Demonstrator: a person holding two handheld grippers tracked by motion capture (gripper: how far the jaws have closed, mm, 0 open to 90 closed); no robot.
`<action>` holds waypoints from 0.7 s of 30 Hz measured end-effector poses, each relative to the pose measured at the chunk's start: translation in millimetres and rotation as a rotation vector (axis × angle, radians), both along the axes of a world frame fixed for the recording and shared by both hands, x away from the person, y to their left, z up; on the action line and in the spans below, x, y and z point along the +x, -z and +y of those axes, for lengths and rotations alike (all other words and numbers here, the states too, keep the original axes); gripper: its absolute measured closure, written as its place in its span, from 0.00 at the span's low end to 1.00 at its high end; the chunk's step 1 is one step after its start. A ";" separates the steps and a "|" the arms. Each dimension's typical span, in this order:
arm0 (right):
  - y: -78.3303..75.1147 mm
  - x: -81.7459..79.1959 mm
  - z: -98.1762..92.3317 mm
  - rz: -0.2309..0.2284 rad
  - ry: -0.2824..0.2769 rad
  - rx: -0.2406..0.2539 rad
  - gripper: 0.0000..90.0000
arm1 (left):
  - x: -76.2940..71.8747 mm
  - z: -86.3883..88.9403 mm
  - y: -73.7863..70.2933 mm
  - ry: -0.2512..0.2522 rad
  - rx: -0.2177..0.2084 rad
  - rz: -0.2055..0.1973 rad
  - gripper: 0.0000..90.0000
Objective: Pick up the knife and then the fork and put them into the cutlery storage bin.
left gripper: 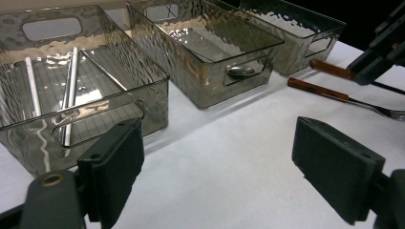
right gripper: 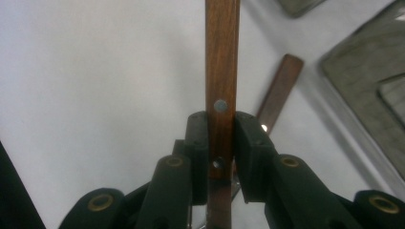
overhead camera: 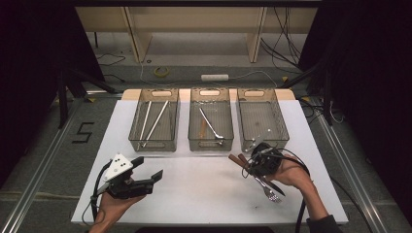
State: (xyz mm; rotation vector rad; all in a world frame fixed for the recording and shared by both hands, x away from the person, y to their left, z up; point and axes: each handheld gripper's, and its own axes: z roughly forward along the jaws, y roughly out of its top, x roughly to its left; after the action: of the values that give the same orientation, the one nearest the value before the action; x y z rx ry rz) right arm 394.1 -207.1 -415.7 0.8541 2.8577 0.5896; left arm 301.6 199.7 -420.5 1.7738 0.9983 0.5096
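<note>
2 wooden handles [overhead camera: 238, 159] lie near the right bin's [overhead camera: 276, 127] front edge.

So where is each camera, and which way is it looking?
High view: above the person's side of the table, looking forward and down at three bins; both forearms and hands show.
Left gripper view: rides the left hand-held gripper, open, facing the bins across the table.
Right gripper view: rides the right hand-held gripper, looking down its jaws, shut on a wooden handle.
Shared: the fork beside that handle shows in the high and left views.
</note>
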 end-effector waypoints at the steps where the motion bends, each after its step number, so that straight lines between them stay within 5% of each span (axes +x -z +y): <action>1: -3.2 1.0 -2.5 0.001 0.011 0.011 0.86 | 0.1 0.1 0.0 -0.001 0.000 0.000 0.20; 11: -33.4 18.8 -29.8 -0.049 0.132 0.141 0.86 | 0.3 1.8 -0.7 -0.010 -0.010 -0.005 0.20; 21: -50.7 40.8 -39.3 -0.081 0.197 0.216 0.86 | 0.2 4.4 -1.4 -0.017 -0.021 -0.011 0.20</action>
State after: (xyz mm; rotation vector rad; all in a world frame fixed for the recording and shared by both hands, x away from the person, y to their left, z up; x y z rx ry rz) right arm 434.9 -246.4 -365.0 1.0999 2.6295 0.8958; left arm 301.9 204.1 -419.0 1.7437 1.0083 0.5166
